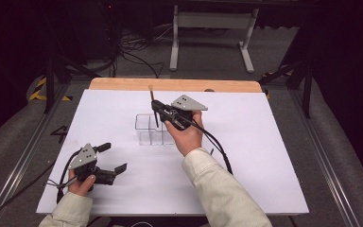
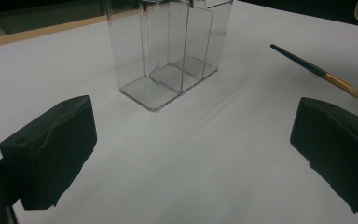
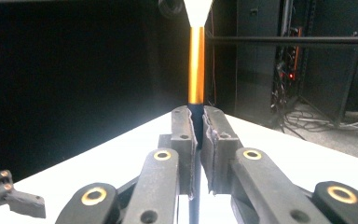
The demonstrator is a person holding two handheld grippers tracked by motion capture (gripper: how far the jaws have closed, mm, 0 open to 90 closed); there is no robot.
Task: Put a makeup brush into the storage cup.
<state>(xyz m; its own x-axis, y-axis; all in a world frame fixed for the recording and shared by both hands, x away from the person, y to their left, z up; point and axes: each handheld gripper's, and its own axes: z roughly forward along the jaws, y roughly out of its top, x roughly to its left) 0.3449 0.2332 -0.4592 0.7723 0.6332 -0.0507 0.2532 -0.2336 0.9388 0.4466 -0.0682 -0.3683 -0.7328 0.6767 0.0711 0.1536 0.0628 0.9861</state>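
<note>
A clear plastic organizer [image 1: 147,128] with several upright compartments stands mid-table, and it also faces me in the left gripper view [image 2: 168,56]. My right gripper [image 1: 158,109] is shut on a paintbrush [image 1: 152,100] held nearly upright, bristles up. The brush's lower end hangs over the organizer's top. Close up, the pads clamp the dark handle just below the gold ferrule [image 3: 196,65] of the brush, at the right gripper [image 3: 198,126]. My left gripper [image 1: 113,157] rests open near the table's front left, jaws wide [image 2: 191,154] with nothing between them. A second brush [image 2: 317,70] lies flat on the table.
The white board [image 1: 264,156] covers a wooden table whose far edge [image 1: 123,84] shows. Cables trail from both grippers. Beyond the table are a dark floor with cables and a white stand [image 1: 212,21]. The left gripper also appears at the lower left of the right gripper view [image 3: 9,198].
</note>
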